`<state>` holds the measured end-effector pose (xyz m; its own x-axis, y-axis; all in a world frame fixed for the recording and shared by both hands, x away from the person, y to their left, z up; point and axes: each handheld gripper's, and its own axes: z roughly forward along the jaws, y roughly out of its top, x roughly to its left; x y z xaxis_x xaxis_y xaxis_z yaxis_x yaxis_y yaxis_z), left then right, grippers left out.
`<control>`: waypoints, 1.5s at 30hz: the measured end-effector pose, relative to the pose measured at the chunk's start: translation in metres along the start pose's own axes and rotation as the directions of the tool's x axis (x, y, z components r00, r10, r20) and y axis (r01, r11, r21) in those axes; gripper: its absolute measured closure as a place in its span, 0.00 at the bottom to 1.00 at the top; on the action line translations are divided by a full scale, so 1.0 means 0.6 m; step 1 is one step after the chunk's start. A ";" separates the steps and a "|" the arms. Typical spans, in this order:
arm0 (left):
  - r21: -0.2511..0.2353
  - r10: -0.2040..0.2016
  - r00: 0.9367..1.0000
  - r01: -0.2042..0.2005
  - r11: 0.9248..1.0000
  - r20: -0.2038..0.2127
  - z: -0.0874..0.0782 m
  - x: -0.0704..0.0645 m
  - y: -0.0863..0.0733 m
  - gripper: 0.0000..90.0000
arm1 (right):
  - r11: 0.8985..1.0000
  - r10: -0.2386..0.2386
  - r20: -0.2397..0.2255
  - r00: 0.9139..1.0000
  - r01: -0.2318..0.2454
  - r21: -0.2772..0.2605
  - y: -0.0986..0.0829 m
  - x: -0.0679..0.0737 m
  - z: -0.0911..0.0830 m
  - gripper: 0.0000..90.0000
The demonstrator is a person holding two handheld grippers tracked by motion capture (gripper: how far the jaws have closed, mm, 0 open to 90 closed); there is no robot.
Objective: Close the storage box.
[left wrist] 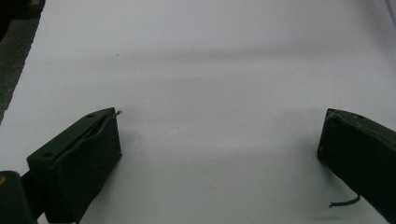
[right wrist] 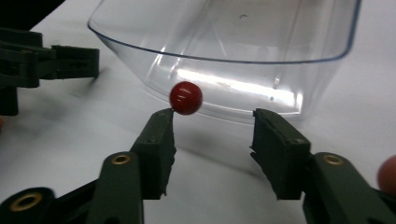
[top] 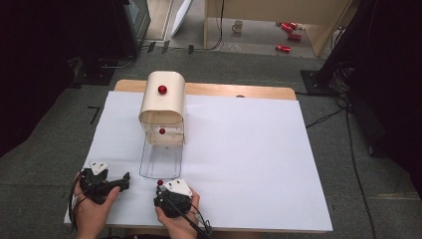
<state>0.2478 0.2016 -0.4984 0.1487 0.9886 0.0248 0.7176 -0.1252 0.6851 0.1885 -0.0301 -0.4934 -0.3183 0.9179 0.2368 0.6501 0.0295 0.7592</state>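
Note:
A cream box with a rounded top (top: 162,102) stands at the back left of the white sheet and carries a red knob (top: 162,89). A clear plastic drawer (top: 160,159) is pulled out of it toward me, its front wall (right wrist: 224,70) close ahead in the right gripper view. The drawer's small red knob (right wrist: 186,97) sits just beyond my right gripper (right wrist: 212,126), off the tip of the left-hand jaw. That gripper (top: 161,189) is open and empty. My left gripper (top: 124,180) rests to the drawer's left, open (left wrist: 219,140) over bare white sheet.
The white sheet (top: 239,149) covers most of a wooden table (top: 239,90). A second red knob (top: 162,131) shows inside the box's opening. On the floor beyond lie red cans (top: 286,30) and a mug (top: 238,26). Cables (top: 323,118) run at the right.

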 end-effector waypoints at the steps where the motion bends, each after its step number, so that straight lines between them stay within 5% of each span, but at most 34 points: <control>1: 0.000 0.000 1.000 0.000 1.000 0.000 0.000 0.000 0.000 0.00 | 1.000 -0.005 -0.003 1.000 0.005 -0.002 0.000 0.002 0.002 0.61; 14: 0.001 0.000 1.000 0.000 1.000 0.000 0.000 0.000 0.000 0.00 | 1.000 -0.013 -0.001 1.000 0.013 0.028 0.003 0.008 0.017 0.88; 45: -0.001 -0.001 1.000 0.001 1.000 0.000 0.000 0.000 0.000 0.00 | 0.999 -0.049 -0.024 0.999 0.049 -0.014 0.075 -0.014 0.030 0.89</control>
<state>0.2477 0.2015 -0.4984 0.1482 0.9887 0.0241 0.7171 -0.1242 0.6858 0.2329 -0.0296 -0.4719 -0.3664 0.9055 0.2141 0.6244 0.0686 0.7781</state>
